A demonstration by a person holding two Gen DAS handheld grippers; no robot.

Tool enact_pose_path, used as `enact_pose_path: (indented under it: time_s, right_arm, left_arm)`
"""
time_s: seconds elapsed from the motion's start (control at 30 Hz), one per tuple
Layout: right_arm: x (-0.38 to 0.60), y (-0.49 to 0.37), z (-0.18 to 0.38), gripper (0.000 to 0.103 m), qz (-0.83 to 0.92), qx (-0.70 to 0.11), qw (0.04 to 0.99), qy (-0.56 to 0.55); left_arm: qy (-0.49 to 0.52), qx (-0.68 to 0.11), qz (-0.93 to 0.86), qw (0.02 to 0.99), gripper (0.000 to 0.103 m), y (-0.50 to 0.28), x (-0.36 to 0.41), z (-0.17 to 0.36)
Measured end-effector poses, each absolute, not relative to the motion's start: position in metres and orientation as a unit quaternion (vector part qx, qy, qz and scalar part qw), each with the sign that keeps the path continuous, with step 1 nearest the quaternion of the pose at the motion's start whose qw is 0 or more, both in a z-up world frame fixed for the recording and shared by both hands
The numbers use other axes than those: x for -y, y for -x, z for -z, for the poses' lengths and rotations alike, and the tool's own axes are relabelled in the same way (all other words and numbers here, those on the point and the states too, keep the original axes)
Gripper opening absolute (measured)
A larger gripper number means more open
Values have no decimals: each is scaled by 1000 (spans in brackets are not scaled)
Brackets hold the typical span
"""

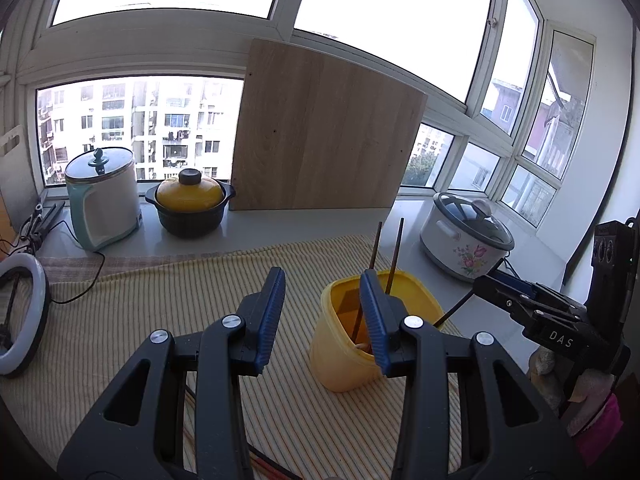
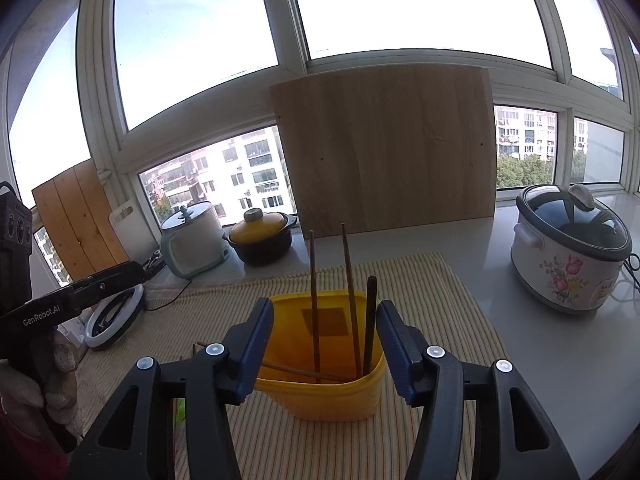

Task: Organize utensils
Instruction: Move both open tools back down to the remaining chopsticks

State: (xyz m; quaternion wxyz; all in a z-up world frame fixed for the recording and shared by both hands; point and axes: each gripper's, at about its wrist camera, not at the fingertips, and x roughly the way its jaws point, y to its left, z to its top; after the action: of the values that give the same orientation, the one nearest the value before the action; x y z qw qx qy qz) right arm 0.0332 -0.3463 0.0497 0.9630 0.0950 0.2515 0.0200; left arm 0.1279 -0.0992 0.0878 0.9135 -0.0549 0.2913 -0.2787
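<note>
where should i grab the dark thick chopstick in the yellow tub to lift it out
Grip the dark chopstick on its upper end, the part standing above the rim of the yellow tub. Come from above, jaws to either side of the shaft, since it stands nearly upright against the tub's right wall and its lower part is walled in. The two thinner chopsticks stand close to its left.

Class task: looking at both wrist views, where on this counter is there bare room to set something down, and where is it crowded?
Free: the striped cloth left of the yellow container, and the white counter between cloth and flowered rice cooker. Crowded: the windowsill end with the kettle, clay pot and ring light.
</note>
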Motion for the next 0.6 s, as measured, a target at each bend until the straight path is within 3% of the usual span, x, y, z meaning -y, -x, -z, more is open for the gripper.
enact_pose_path:
  time_s: [0.37, 0.6]
  right_arm:
    - [316, -19, -63, 56, -56, -228, 969, -73]
    - [285, -26, -46, 56, -95, -254, 961, -55]
  left_arm:
    - [78, -324, 214, 918, 39, -130, 19, -54]
    - [98, -368, 182, 907, 39, -135, -13, -16]
